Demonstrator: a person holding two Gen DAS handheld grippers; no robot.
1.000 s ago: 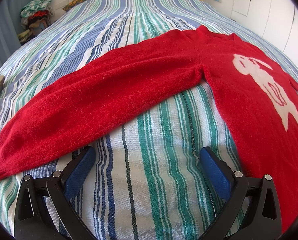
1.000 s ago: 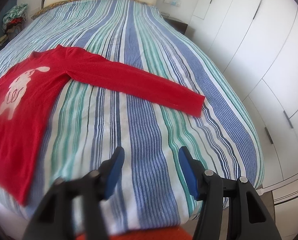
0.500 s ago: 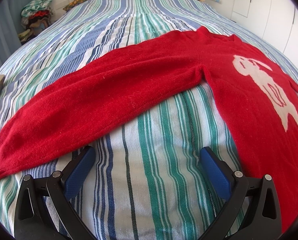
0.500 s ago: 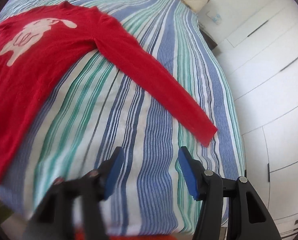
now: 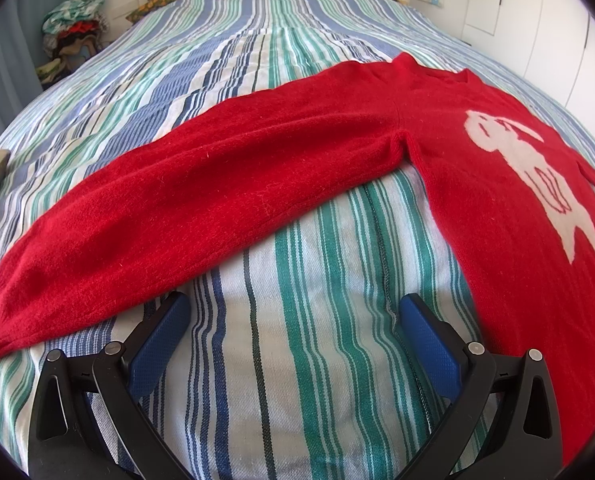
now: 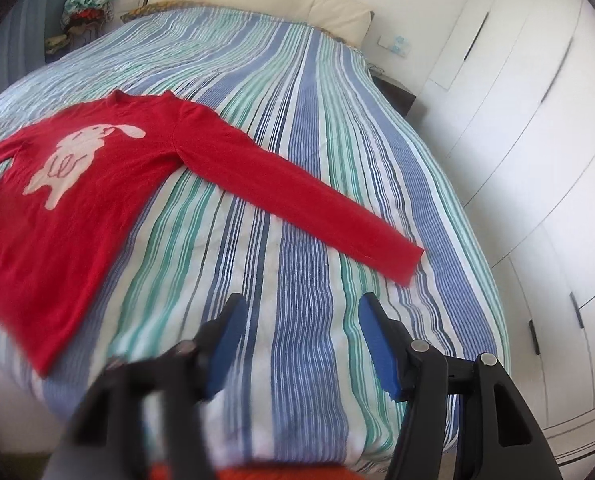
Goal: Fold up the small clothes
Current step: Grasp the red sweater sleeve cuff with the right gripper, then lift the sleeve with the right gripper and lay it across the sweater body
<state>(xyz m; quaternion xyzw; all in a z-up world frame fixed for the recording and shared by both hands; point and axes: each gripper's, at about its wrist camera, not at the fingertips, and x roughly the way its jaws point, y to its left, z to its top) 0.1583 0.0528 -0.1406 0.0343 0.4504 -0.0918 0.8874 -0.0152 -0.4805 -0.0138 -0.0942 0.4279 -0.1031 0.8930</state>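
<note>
A small red sweater [image 5: 477, 208] with a white rabbit on its chest lies flat on the striped bedspread [image 5: 305, 360], both sleeves spread out. Its left sleeve [image 5: 185, 208] runs across the left wrist view. My left gripper [image 5: 293, 316] is open and empty, low over the bedspread just in front of that sleeve. In the right wrist view the sweater [image 6: 57, 184] lies at the left and its right sleeve [image 6: 305, 200] reaches toward the bed's right edge. My right gripper [image 6: 301, 320] is open and empty, a little short of the sleeve's cuff [image 6: 405, 264].
White wardrobe doors [image 6: 537, 140] stand close along the bed's right side. A cream headboard [image 6: 257, 4] is at the far end. A pile of clothes [image 5: 73, 32] sits beside the bed at the far left. A dark nightstand [image 6: 393, 92] is at the far right.
The left gripper has stayed still. The right gripper's view has swung back level; the right sleeve's cuff now lies just ahead and to the right of its fingers.
</note>
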